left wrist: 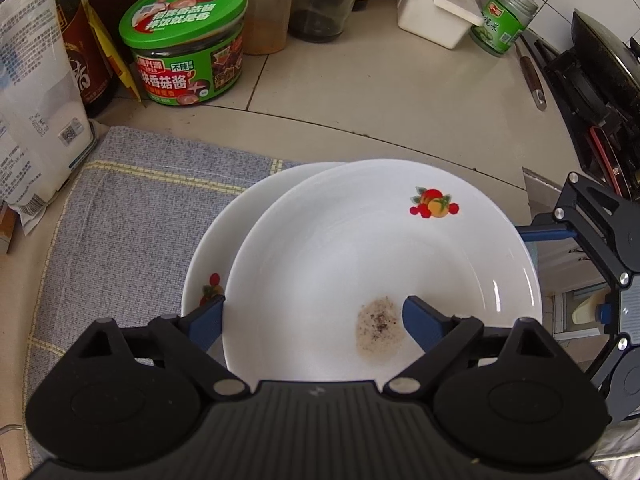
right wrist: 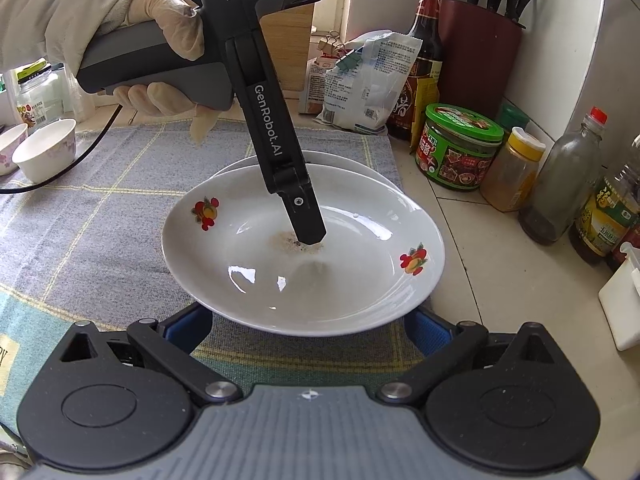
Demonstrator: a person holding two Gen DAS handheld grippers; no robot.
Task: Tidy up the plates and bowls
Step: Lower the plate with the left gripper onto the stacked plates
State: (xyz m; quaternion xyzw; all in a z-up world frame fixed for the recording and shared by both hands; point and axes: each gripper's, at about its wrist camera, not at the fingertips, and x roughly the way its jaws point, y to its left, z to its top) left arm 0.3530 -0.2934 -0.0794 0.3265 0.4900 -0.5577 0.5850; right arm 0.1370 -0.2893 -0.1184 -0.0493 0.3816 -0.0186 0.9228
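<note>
Two white plates with fruit decals lie stacked and offset on a blue-grey cloth [left wrist: 120, 220]. The upper plate [left wrist: 360, 248] carries a brownish stain [left wrist: 378, 326] and leans on the lower plate [left wrist: 208, 256]. My left gripper [left wrist: 316, 320] points steeply down and is open: one blue pad is outside the upper plate's rim, the other over the stain. In the right wrist view the left gripper [right wrist: 310, 236] reaches into the upper plate [right wrist: 360, 280]. My right gripper [right wrist: 308, 328] is open, its fingertips under that plate's near rim. Two small white bowls [right wrist: 46, 148] stand far left.
A green-lidded jar [left wrist: 184, 40], a white bag [left wrist: 36, 100], bottles and a white lidded box [left wrist: 436, 12] line the back of the counter. A stove with a dark pan [left wrist: 600, 72] is at the right. A knife block [right wrist: 480, 48] stands by the wall.
</note>
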